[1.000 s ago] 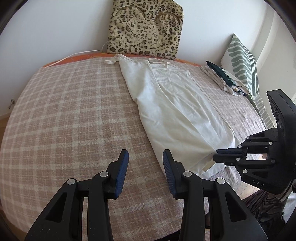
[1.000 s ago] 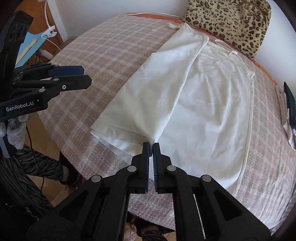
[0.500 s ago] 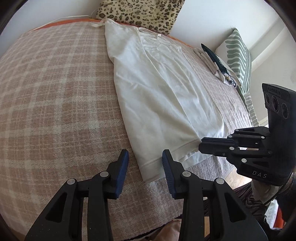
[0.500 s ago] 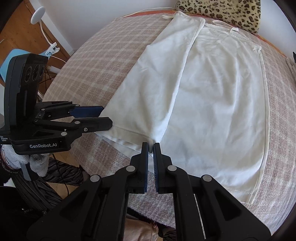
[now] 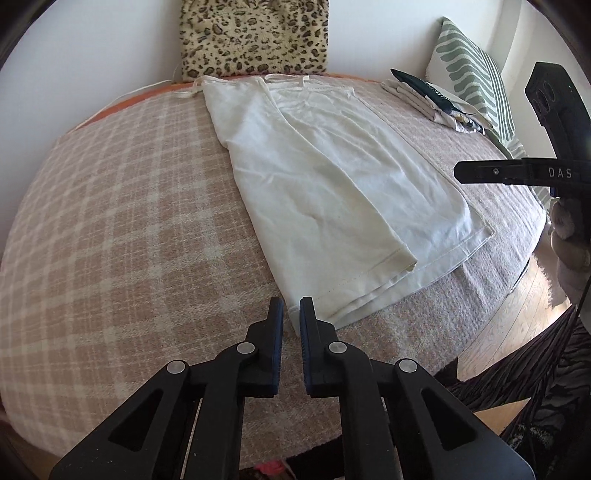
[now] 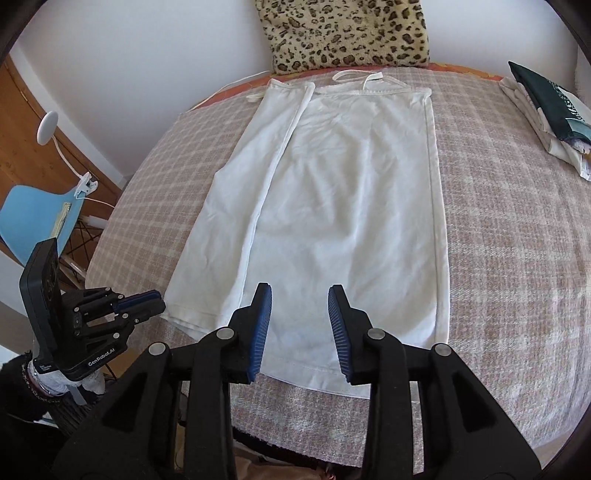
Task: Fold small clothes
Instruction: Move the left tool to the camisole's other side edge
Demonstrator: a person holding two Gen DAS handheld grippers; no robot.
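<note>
The left gripper (image 5: 291, 303) has just been closing, its jaws now nearly together and empty just short of the white garment's (image 5: 325, 184) near corner. The right gripper (image 6: 300, 295), clenched a second ago, has been opening over the hem, grasping nothing. One garment lies on the checked blanket (image 6: 517, 229); beyond, one folded pile (image 6: 546, 110), one leopard cushion (image 6: 347, 33).

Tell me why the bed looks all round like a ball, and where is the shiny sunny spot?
Both wrist views use fisheye lenses, so the checked blanket bulges and the corners go dark. In the left wrist view, sun glares off the wooden floor. In the right wrist view, the white top is evenly lit and sharp.
</note>
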